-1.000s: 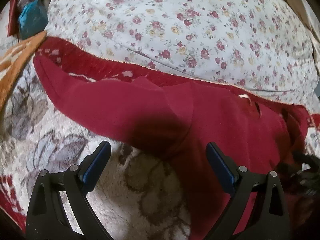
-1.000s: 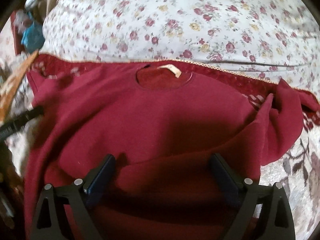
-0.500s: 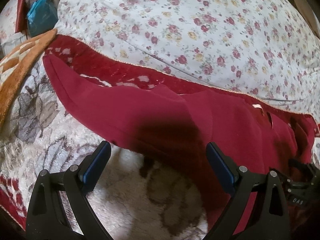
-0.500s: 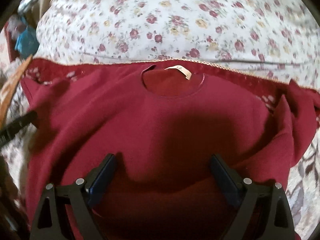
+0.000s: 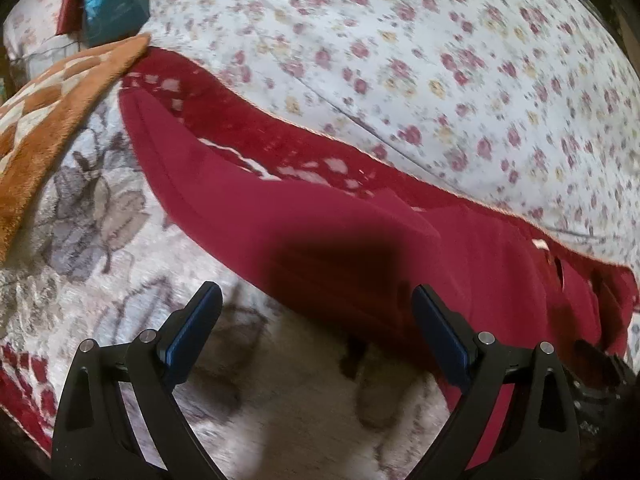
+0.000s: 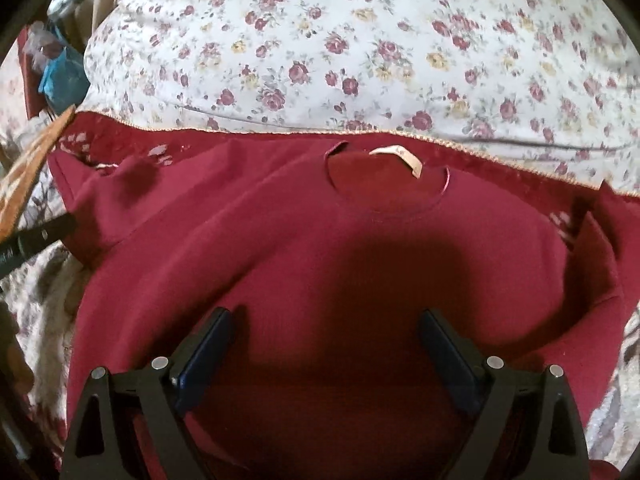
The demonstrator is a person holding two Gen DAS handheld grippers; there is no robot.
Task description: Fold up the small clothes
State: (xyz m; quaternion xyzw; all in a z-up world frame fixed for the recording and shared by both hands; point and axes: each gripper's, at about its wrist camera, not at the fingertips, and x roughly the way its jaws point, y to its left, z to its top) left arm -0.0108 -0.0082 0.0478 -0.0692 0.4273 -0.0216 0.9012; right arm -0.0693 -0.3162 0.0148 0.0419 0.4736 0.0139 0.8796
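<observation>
A dark red sweater (image 6: 360,248) lies flat on the bed, front up, with its neck hole and pale label (image 6: 400,156) towards the far side. My right gripper (image 6: 327,313) hovers over its chest. Its jaws stand wide and are closing, with only flat fabric beneath them and nothing pinched. My left gripper (image 5: 316,288) is open over the near edge of the left sleeve (image 5: 320,216), which stretches out to the left; its fingers hold nothing. One black left finger (image 6: 36,240) shows at the edge of the right wrist view.
A big floral pillow (image 5: 440,60) rises just behind the sweater. The sweater rests on a plush grey-flowered blanket (image 5: 80,220) with a red border. An orange checked blanket (image 5: 48,112) lies at the left, and a blue bag (image 5: 112,4) sits behind it.
The left gripper has slid left along the sleeve, so more blanket shows. The right gripper has moved closer over the chest, and the fold near the hem has flattened.
</observation>
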